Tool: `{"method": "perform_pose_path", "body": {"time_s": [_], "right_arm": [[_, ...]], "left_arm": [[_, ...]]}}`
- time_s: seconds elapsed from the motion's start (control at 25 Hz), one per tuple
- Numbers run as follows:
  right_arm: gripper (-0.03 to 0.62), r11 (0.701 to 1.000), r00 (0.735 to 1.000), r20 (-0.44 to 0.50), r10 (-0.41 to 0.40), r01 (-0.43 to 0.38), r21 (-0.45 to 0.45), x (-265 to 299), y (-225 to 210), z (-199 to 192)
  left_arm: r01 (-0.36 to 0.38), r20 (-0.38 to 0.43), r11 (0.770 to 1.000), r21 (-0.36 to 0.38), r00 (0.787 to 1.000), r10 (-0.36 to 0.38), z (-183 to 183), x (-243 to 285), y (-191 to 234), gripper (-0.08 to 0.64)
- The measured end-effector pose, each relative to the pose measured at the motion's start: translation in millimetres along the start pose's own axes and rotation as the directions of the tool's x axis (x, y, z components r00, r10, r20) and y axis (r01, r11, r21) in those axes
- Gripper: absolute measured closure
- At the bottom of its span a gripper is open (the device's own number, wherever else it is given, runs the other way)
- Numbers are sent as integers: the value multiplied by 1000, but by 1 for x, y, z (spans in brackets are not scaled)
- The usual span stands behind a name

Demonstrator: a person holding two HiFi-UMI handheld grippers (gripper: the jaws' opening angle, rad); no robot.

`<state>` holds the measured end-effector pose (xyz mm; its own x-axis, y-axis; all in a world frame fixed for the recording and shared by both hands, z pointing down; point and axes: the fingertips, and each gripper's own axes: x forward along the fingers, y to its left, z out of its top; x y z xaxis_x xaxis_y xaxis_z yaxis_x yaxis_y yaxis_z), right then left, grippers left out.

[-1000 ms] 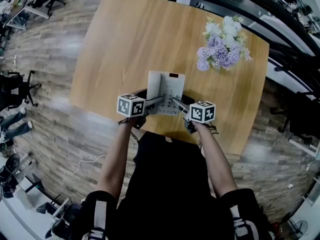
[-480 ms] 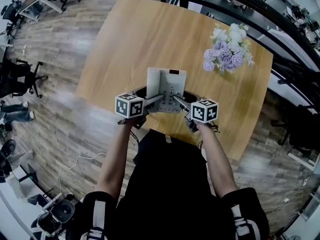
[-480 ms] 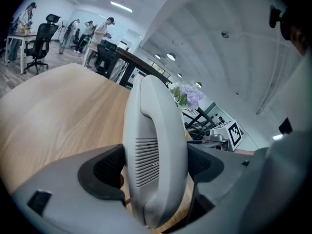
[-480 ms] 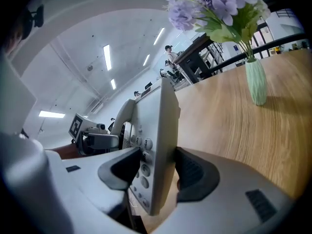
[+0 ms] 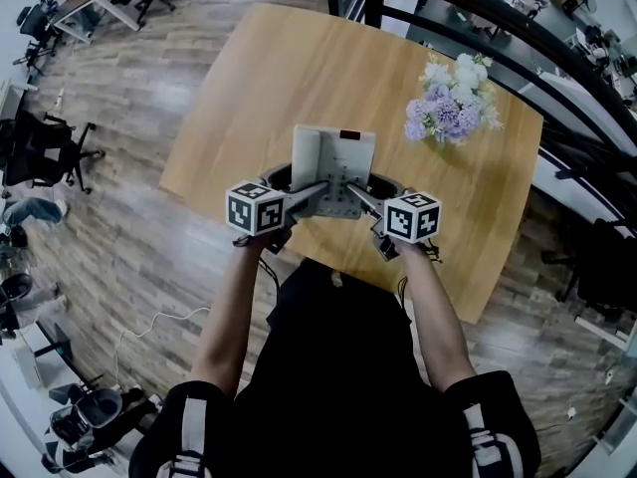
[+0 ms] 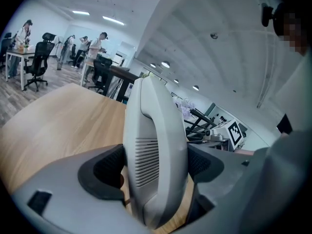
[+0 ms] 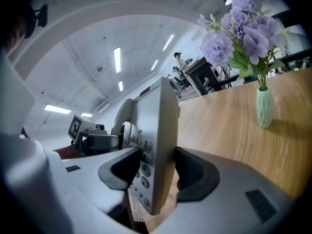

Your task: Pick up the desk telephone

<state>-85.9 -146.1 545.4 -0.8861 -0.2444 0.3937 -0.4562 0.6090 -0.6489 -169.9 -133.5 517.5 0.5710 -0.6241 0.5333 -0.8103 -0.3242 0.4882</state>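
The grey desk telephone (image 5: 333,170) hangs lifted above the near part of the wooden table (image 5: 259,78), held from both sides. My left gripper (image 5: 317,191) is shut on its handset side; in the left gripper view the ribbed handset (image 6: 153,152) fills the gap between the jaws. My right gripper (image 5: 354,192) is shut on the keypad side, and the right gripper view shows the thin body with number keys (image 7: 156,145) pinched between the pads. My left gripper (image 7: 92,140) is also visible beyond the phone there.
A pale green vase of purple and white flowers (image 5: 450,100) stands at the table's far right, seen close in the right gripper view (image 7: 263,106). Office chairs (image 5: 40,152) and desks ring the wooden floor. Black railings (image 5: 557,118) run behind the table.
Both grippers have risen slightly with the telephone between them; it now sits higher and further from the table's near edge. The grip is unchanged.
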Motion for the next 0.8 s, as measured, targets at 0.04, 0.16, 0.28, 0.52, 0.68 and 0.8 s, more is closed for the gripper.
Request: {"method": "perform_pose_path", "body": {"time_s": [0.04, 0.16, 0.28, 0.52, 0.68, 0.8], "right_arm": [[351, 1000, 1000, 4, 3, -3, -11, -2, 3, 3], [351, 999, 1000, 20, 13, -12, -35, -6, 10, 14], [351, 998, 999, 39, 26, -23, -55, -10, 19, 24], [351, 993, 998, 54, 29, -23, -119, -18, 33, 44], [351, 987, 998, 60, 26, -16, -158, -21, 41, 57], [351, 985, 997, 70, 29, -16, -171, -27, 46, 62]], "left_arm": [[-3, 9, 1000, 6, 1000, 3, 3, -2, -2, 170], [-12, 34, 1000, 26, 999, 12, 13, -9, -8, 170], [-23, 56, 999, 48, 998, 21, 24, -17, -15, 170], [-34, 97, 996, 78, 995, 26, 43, -29, -26, 170], [-37, 123, 996, 86, 992, 26, 54, -35, -30, 170], [-40, 136, 994, 98, 990, 26, 59, -38, -36, 171]]}}
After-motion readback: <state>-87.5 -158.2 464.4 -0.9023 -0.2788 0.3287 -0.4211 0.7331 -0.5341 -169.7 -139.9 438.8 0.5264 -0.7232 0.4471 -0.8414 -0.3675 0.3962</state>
